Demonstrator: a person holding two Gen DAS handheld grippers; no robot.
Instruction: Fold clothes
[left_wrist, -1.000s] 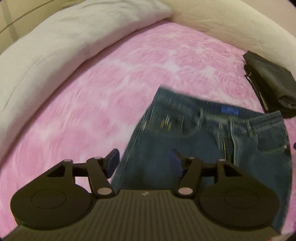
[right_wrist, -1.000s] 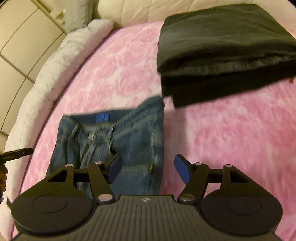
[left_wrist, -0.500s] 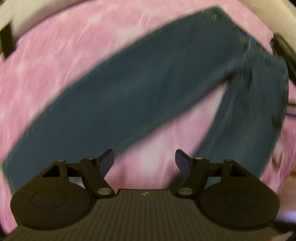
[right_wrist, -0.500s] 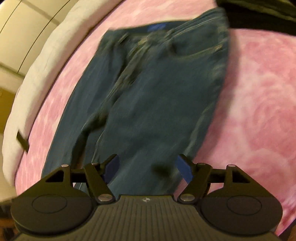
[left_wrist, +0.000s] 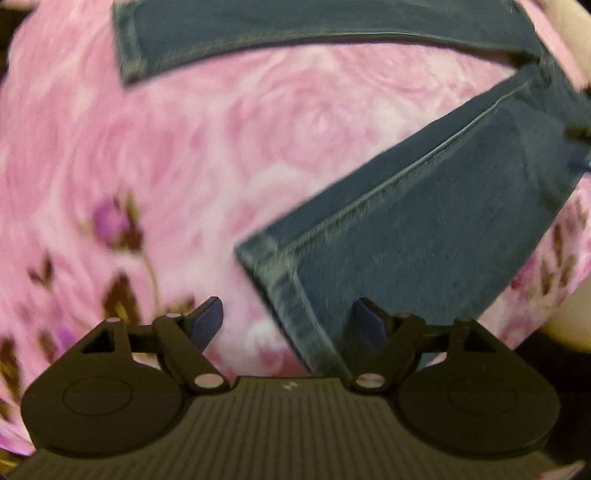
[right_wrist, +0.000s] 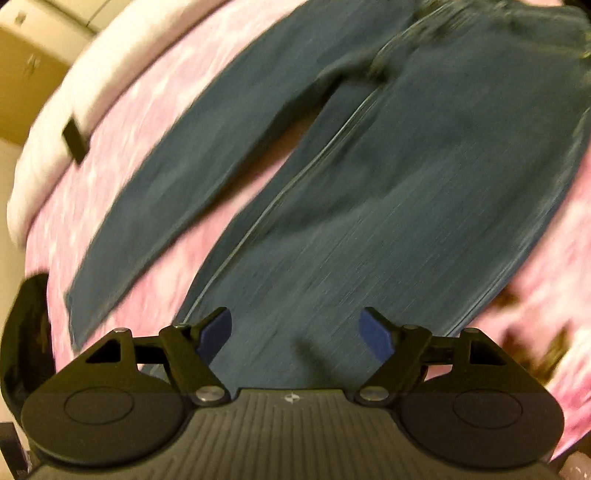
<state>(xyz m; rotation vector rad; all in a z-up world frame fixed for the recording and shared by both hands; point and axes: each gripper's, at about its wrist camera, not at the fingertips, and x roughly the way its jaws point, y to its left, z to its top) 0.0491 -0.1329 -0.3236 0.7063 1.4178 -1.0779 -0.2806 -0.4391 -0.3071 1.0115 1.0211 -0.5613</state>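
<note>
Partly cut off, jeans (left_wrist: 443, 206) blur across the pink bedspread (left_wrist: 221, 147).

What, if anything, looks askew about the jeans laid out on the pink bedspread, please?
The jeans lie flat but their legs splay apart in a V, with pink bedspread showing between them, so the two hems sit far apart rather than stacked. Nothing looks damaged or spilled.

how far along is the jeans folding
Barely started. The jeans lie spread flat on the pink blanket, legs apart, no fold yet. Neither hand-held gripper holds anything: left closing slightly above a leg hem, right opening over denim. All folds remain.
</note>
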